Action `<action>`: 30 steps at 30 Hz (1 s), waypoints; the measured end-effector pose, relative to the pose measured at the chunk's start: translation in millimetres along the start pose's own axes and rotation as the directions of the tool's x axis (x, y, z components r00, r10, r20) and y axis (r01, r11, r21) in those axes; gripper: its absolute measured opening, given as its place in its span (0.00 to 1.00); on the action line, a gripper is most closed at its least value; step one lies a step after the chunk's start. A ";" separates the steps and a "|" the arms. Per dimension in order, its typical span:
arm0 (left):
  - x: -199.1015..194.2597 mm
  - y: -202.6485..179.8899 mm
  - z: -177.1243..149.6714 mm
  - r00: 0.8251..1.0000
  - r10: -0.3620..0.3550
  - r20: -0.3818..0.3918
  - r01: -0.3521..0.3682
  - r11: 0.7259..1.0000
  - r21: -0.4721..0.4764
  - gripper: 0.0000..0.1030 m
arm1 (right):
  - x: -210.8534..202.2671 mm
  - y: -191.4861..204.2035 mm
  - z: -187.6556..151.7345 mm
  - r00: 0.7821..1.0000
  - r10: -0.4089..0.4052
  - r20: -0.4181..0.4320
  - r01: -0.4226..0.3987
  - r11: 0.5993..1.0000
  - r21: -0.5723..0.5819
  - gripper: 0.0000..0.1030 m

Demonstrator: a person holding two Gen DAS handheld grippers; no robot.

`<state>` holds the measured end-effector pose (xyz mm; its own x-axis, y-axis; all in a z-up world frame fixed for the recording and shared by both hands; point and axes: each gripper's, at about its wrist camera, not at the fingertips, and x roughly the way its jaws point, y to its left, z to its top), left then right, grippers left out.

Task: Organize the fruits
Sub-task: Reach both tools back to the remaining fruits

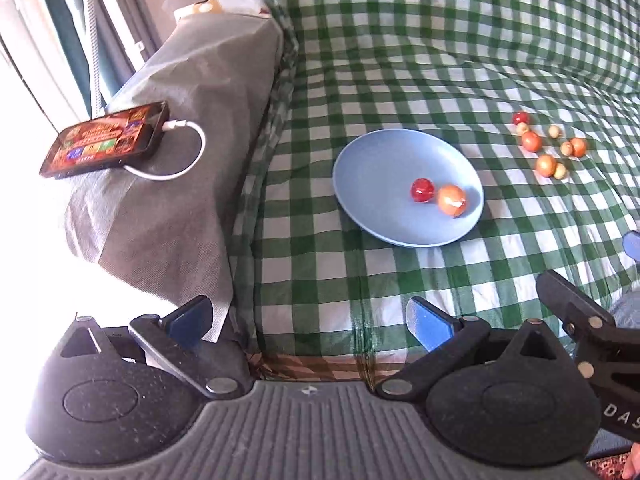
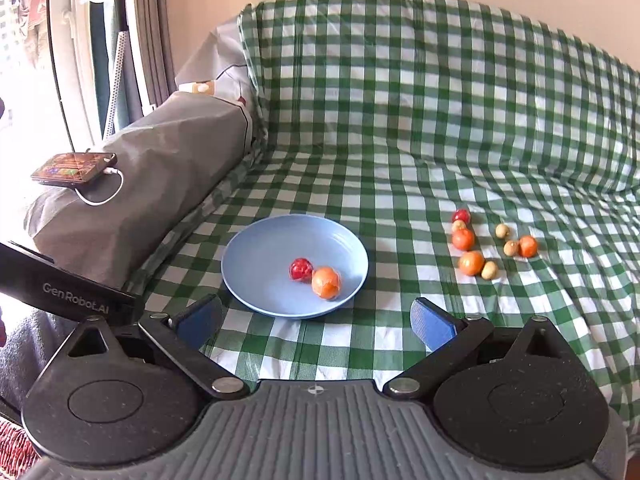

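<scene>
A blue plate lies on the green checked cloth and holds a red fruit and an orange fruit. Several loose fruits lie in a cluster to the plate's right: orange ones, small tan ones and one red one. My left gripper is open and empty, held back near the cloth's front edge. My right gripper is open and empty, just in front of the plate.
A phone with a white charging cable rests on the grey covered armrest at the left. The checked cloth rises over a backrest behind. The right gripper's body shows in the left wrist view.
</scene>
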<state>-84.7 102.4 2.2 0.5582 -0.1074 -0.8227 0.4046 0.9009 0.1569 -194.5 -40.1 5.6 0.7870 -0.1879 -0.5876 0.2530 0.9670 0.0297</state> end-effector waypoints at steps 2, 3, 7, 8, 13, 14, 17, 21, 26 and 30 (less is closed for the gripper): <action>-2.0 -4.0 -1.1 1.000 -0.003 0.006 0.003 1.000 0.014 1.00 | -4.0 0.1 -0.1 1.000 -0.006 0.006 0.006 1.000 0.010 0.97; -2.8 -5.2 -1.5 1.000 -0.003 0.007 0.003 1.000 0.020 1.00 | -4.7 -1.8 0.0 1.000 -0.008 0.004 0.007 1.000 0.017 0.97; -3.5 -6.5 -1.1 1.000 -0.002 0.013 0.001 1.000 0.026 1.00 | -1.8 -2.5 -1.2 1.000 -0.013 -0.002 0.013 0.999 0.033 0.97; -3.3 -6.5 -0.6 1.000 0.000 0.012 -0.001 1.000 0.025 1.00 | -1.5 -2.1 -1.3 1.000 -0.013 -0.003 0.013 0.999 0.034 0.97; 0.2 -7.5 1.6 1.000 0.006 0.000 -0.006 1.000 0.028 1.00 | 2.2 -3.2 -1.4 1.000 -0.011 -0.012 0.012 0.998 0.054 0.97; 0.9 -7.8 2.2 1.000 0.008 -0.002 -0.007 1.000 0.029 1.00 | 3.3 -3.9 -1.5 1.000 -0.013 -0.014 0.014 0.998 0.063 0.97; 5.0 -8.4 5.9 1.000 0.011 -0.016 -0.010 1.000 0.026 1.00 | 7.3 -10.8 -2.1 1.000 -0.021 -0.018 0.023 0.995 0.095 0.97; 12.4 -8.5 13.8 0.999 0.012 -0.045 -0.012 1.000 0.005 1.00 | 23.4 -37.7 -2.0 0.996 -0.085 -0.015 0.087 0.983 0.164 0.97; 24.6 -15.9 29.9 0.997 0.029 -0.067 -0.029 1.000 0.004 1.00 | 77.3 -102.2 -11.9 0.960 -0.273 -0.062 0.280 0.938 0.202 0.98; 38.7 -28.0 45.9 0.994 0.031 -0.102 -0.030 0.999 0.012 1.00 | 134.3 -158.7 -24.8 0.910 -0.392 -0.135 0.412 0.892 0.184 0.99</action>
<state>-41.2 53.6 -8.9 0.4938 -0.0365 -0.8688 0.3962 0.8988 0.1875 -142.9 -214.6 -98.1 0.5412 -0.5270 -0.6552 0.6536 0.7539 -0.0665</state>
